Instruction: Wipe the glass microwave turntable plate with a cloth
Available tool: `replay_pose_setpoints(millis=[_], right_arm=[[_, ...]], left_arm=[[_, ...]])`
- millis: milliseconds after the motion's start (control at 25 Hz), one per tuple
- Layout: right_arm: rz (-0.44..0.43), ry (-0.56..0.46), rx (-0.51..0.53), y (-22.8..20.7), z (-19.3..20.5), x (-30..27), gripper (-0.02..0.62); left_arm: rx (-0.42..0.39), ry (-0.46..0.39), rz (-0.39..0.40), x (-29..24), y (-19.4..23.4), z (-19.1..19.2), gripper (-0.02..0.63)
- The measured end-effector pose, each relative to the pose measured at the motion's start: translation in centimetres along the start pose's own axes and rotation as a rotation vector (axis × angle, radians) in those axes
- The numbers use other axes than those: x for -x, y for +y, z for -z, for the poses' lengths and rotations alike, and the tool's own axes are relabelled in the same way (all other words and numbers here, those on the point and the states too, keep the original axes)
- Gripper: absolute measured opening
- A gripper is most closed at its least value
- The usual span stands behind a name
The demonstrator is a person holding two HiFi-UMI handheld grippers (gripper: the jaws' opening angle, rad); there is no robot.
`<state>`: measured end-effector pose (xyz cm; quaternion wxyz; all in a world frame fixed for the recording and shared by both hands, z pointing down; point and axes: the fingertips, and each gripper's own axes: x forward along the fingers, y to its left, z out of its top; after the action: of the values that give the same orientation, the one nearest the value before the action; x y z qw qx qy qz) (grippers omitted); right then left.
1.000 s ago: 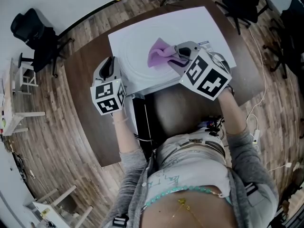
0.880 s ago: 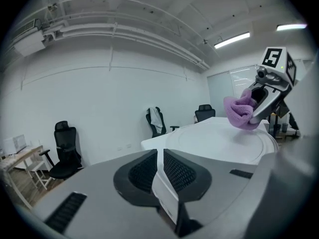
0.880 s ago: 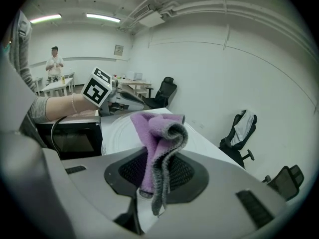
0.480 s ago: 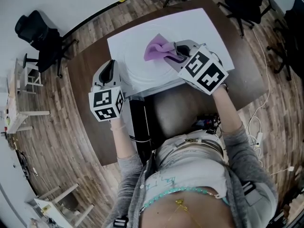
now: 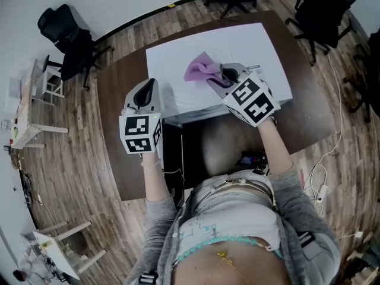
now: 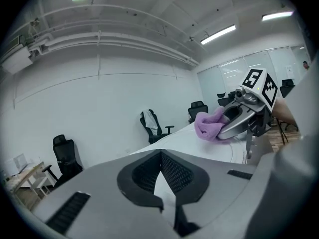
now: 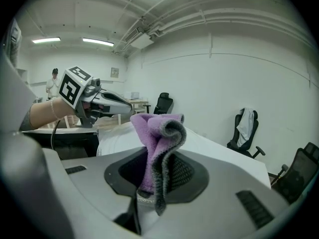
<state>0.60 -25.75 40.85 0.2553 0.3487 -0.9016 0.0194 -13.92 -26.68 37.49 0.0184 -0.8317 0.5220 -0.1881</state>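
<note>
Glass turntable plate [image 5: 181,91] lies on a white sheet [image 5: 261,46] on the table [image 5: 119,100]. In the head view the purple cloth [image 5: 198,70] rests on the plate, clenched in the right tongs [image 5: 217,75]. The left tongs [image 5: 147,85] hover just left of the plate. Black office chairs [image 5: 62,34] stand well beyond it. In the left gripper view its jaws have just been closing and now meet, empty. In the right gripper view the cloth bunches between the jaws, hiding part of the plate.
</note>
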Motion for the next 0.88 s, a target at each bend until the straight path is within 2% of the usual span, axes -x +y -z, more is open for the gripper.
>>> replay_pose_setpoints(millis=[440, 880], right_arm=[[0.017, -0.072, 0.051, 0.1, -0.1, 0.1, 0.099], [0.039, -0.108, 0.097, 0.7, -0.9, 0.1, 0.099]], left_arm=[[0.132, -0.023, 0.025, -0.1, -3.2, -0.8, 0.012], [0.153, -0.013, -0.028, 0.8, -4.6, -0.8, 0.012]])
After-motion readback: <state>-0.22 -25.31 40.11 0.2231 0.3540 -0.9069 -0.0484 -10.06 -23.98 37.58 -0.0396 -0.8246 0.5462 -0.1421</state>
